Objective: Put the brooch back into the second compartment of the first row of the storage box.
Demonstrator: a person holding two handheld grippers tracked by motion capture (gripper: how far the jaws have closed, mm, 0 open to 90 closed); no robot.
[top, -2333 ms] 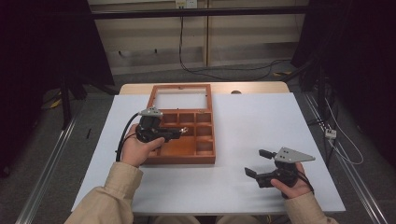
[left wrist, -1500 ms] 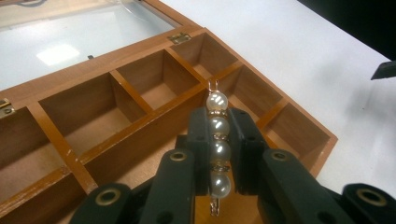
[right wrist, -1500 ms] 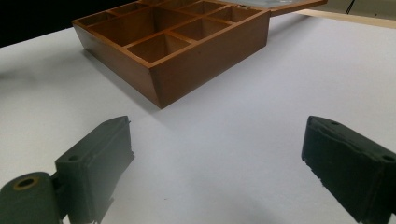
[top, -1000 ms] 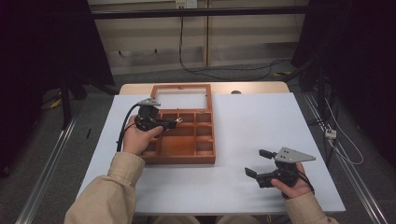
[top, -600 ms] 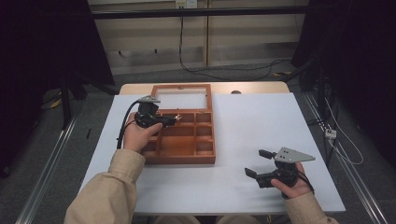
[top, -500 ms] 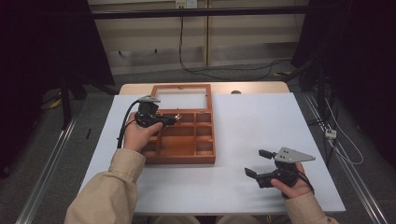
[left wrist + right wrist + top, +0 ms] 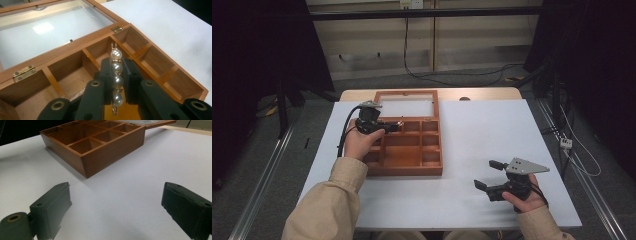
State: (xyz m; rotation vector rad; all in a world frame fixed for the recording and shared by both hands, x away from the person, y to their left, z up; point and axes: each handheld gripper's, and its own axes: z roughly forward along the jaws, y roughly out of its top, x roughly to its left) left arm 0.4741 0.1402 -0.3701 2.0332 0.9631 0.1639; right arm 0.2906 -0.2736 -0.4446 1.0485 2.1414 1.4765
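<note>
The left claw (image 7: 116, 82) is clamped on a pearl clip (image 7: 116, 75), a short row of four white pearls joined by gold links with a small metal prong at each end. In the left gripper view the clip stands upright at the centre of the frame, pinched between the two black jaws, its top pearl and upper prong rising clear above the jaw tips and its lower prong showing below them. Behind it lies the box (image 7: 75, 75), a brown wooden tray split into compartments; the clip hangs over the back row, in front of the divider between two of them, near the hinged edge. The glass lid (image 7: 50, 27) lies open and flat across the upper left of that frame, with brass hinges along the seam.

In the high view the left claw (image 7: 396, 125) sits left of centre, over the box's (image 7: 412, 167) upper row, held by a hand whose beige sleeve runs up from the bottom left. The lid (image 7: 404, 107) lies beyond the box toward the top of the frame.

The right claw (image 7: 489, 175) is at the lower right of the high view, low over the white counter (image 7: 492, 125) and well apart from the box. Its jaws stand wide open with nothing between them; in the right gripper view (image 7: 115, 207) they frame bare counter, with the box (image 7: 100, 152) at the upper middle of the frame.
</note>
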